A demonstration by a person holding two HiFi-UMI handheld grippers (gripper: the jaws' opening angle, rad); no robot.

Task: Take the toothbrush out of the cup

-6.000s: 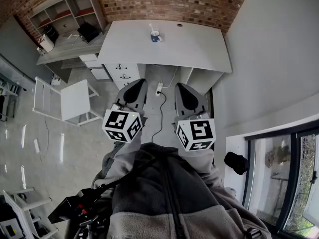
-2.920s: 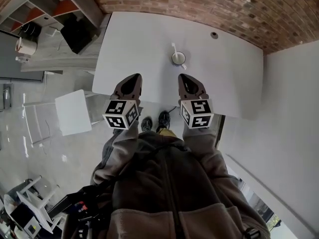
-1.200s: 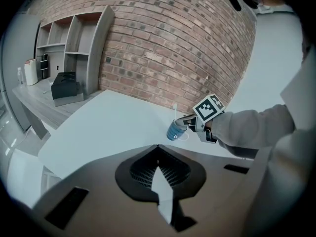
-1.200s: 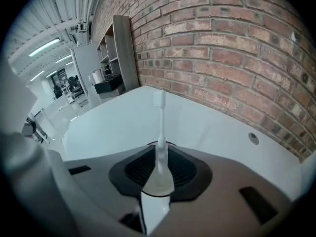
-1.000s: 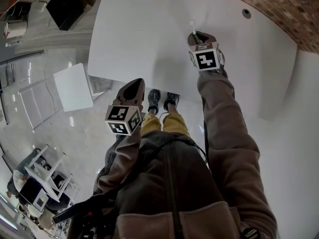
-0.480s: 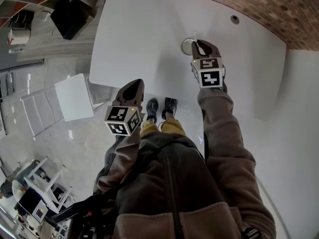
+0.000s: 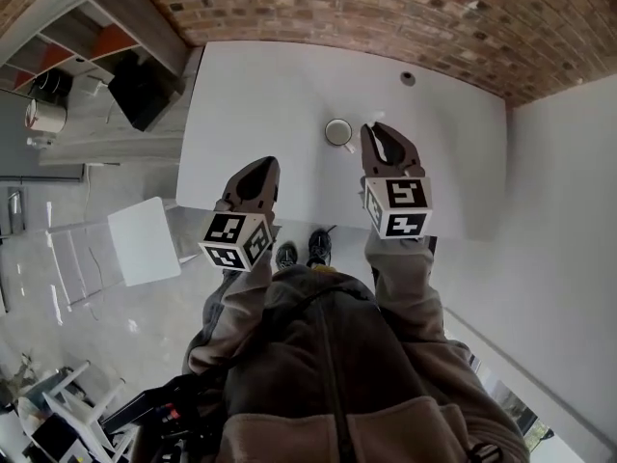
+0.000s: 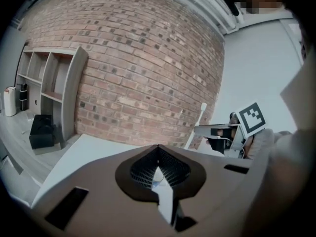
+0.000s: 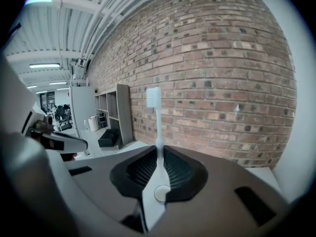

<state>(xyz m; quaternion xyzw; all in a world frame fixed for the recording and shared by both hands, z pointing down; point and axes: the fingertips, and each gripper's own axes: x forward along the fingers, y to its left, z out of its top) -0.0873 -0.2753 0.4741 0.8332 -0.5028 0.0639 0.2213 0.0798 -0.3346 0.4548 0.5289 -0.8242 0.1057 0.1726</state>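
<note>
A white cup (image 7: 337, 131) stands on the white table (image 7: 251, 95), with no toothbrush in it. My right gripper (image 7: 379, 133) hovers just right of the cup, nearer to me. It is shut on the white toothbrush (image 9: 157, 127), which stands upright between the jaws with its bristle head on top. From the left gripper view the toothbrush (image 8: 196, 128) sticks up out of the right gripper (image 8: 217, 131). My left gripper (image 7: 256, 170) hangs over the table's near edge, left of the cup, shut (image 8: 158, 171) and holding nothing.
A brick wall (image 7: 337, 17) runs behind the table. A cable hole (image 7: 409, 78) sits in the tabletop at the back right. A shelf unit (image 7: 101, 22) and a black bag (image 7: 140, 90) stand to the left. A small white table (image 7: 145, 239) is on the floor at left.
My right gripper reached the cup, closed on the toothbrush, then lifted it out and drew back toward me. The left gripper has stayed by the table edge.
</note>
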